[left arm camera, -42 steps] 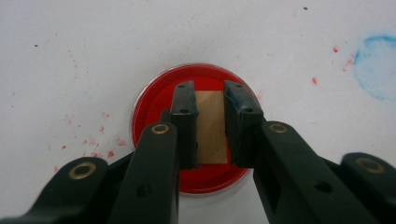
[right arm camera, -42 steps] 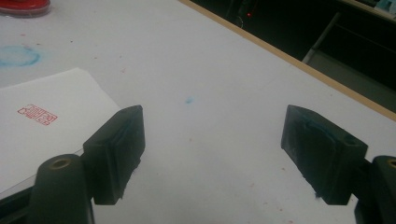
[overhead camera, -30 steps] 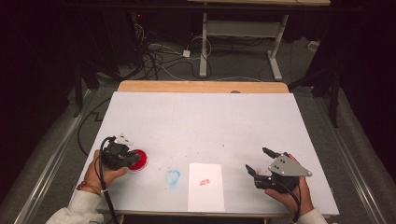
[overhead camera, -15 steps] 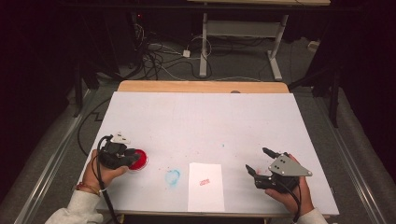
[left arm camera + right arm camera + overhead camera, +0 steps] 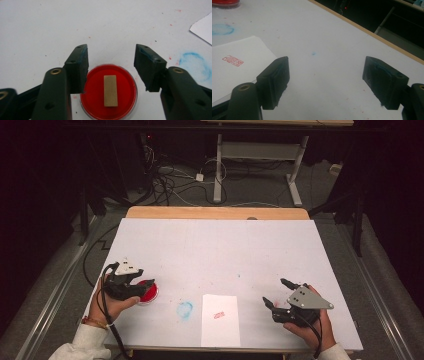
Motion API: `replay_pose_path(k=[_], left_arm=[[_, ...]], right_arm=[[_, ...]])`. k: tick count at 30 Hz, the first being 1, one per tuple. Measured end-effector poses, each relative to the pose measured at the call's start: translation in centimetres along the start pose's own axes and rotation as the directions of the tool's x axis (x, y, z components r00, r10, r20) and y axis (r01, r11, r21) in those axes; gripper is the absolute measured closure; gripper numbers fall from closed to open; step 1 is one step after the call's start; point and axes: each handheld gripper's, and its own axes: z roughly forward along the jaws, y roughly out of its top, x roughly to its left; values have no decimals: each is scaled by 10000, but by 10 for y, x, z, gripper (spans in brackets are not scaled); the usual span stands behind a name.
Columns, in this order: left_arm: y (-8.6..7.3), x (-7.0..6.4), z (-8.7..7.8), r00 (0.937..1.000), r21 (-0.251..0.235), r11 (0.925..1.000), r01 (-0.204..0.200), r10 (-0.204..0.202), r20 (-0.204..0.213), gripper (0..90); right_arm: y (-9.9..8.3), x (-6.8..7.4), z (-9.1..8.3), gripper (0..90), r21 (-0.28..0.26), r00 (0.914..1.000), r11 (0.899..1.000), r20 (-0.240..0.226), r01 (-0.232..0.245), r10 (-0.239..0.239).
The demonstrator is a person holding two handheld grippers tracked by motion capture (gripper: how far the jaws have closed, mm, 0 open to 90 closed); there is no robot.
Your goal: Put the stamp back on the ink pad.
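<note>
Your left gripper (image 5: 145, 281) is hovering over the red ink pad (image 5: 109, 91) at the near left of the table (image 5: 220, 250), and its jaws are standing wide apart, gripping nothing. In the left gripper view the jaws are flanking the pad's round dish, one to each side of it, with a small wooden stamp (image 5: 110, 90) lying on the red surface between them. The stamp's long axis is running straight away from you in that view, parallel to the inner faces of the jaws, so a closing squeeze would be meeting its two long sides. I judge you are lined up well; what I cannot tell is how far above the stamp the tips are hanging.

Moving right, a faint blue ring stain (image 5: 184, 309) is marking the table, and just beyond it the white sheet of paper (image 5: 220, 320) is lying at the near edge with a red stamp print (image 5: 218, 315) already on it.

Farther right, your right gripper (image 5: 277, 292) is resting low by the table, pointing toward the paper, jaws also spread wide and empty. It is sitting well apart from the pad, so the left hand is clearly the nearer one for picking up the stamp.
</note>
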Motion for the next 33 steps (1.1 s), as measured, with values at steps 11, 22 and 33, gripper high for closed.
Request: replay_pose_path(k=[11,22,33], left_arm=[[5,-15,-6,9968,-1597,9847,-692,619,-500,257],[11,-31,-14,9876,-3038,9419,-1434,1163,-1055,190],[19,-53,-21,9766,-3558,9109,-2088,1753,-1243,171]], right_arm=[[-1,0,-1,219,36,10000,10000,-21,11,-11],[-3,0,-4,219,73,10000,10000,2,-65,65],[-4,1,-8,219,92,9999,9999,79,-115,114]])
